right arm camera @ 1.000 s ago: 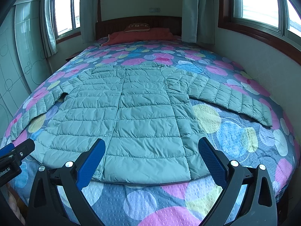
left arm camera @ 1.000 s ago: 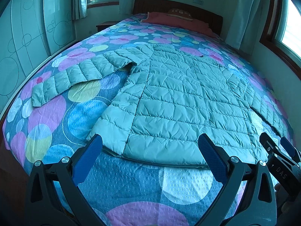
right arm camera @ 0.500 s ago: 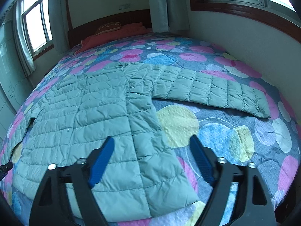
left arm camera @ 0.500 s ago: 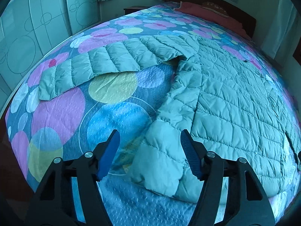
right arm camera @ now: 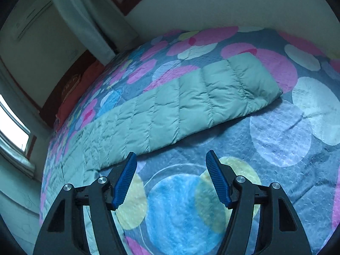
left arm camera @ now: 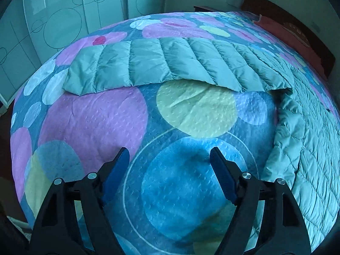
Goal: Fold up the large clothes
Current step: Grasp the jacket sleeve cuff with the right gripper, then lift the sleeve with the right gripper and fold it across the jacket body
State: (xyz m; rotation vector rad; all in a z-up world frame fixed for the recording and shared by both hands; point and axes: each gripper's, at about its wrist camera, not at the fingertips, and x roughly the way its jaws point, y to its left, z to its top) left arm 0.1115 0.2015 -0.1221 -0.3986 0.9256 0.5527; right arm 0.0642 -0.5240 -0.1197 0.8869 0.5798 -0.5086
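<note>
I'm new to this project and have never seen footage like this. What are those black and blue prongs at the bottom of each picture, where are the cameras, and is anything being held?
There is no robot here: a person carries a hand-held two-finger clamp in each hand, with a wide-angle camera mounted on each clamp looking forward along its fingers. The prongs are those fingers, black arms with blue pads. One picture comes from the left gripper, the other from the right gripper.

Below them is a bed under a bedspread printed with coloured circles. A pale green quilted jacket lies flat on it with both arms spread. The left camera faces the left sleeve, the right camera the right sleeve.

Nothing is held. Both grippers are open over bare bedspread, short of the sleeves; their jaws have just been opening slightly.
</note>
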